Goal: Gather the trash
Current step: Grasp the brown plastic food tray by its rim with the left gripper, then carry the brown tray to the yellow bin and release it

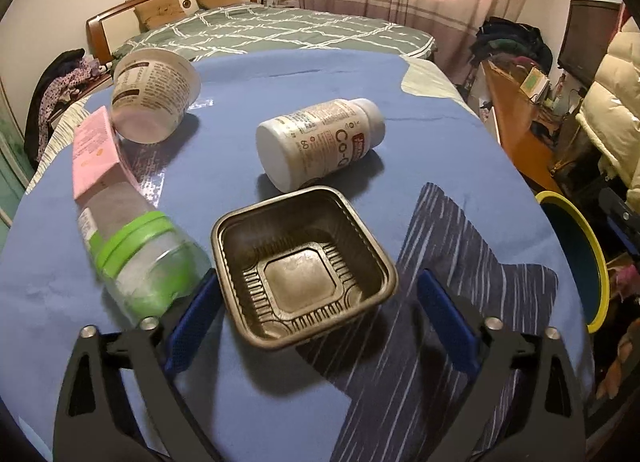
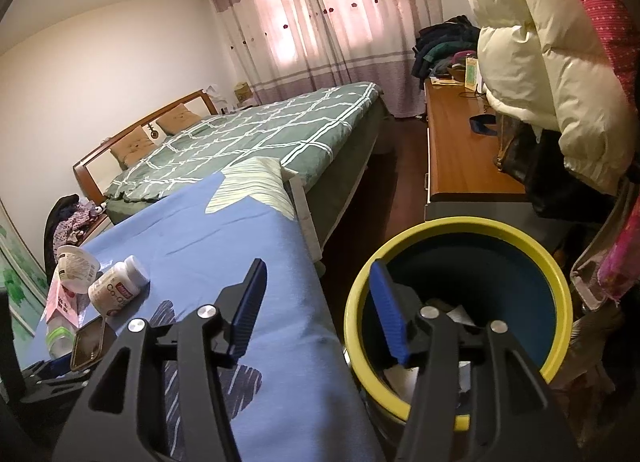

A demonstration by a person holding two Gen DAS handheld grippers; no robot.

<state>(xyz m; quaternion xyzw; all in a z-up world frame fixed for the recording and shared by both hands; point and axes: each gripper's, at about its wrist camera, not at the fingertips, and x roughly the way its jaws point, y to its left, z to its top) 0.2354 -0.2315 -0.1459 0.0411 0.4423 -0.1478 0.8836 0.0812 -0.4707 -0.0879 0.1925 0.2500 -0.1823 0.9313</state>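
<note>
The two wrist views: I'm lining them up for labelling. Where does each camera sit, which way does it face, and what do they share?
Left wrist: on the left gripper, angled down at the blue cloth; its open blue fingers flank the brown tray.
Right wrist: on the right gripper, over the table edge, facing the bed; open, nothing between the fingers, one above the bin.
Shared: tray, white bottle, cup, bin, bed.
</note>
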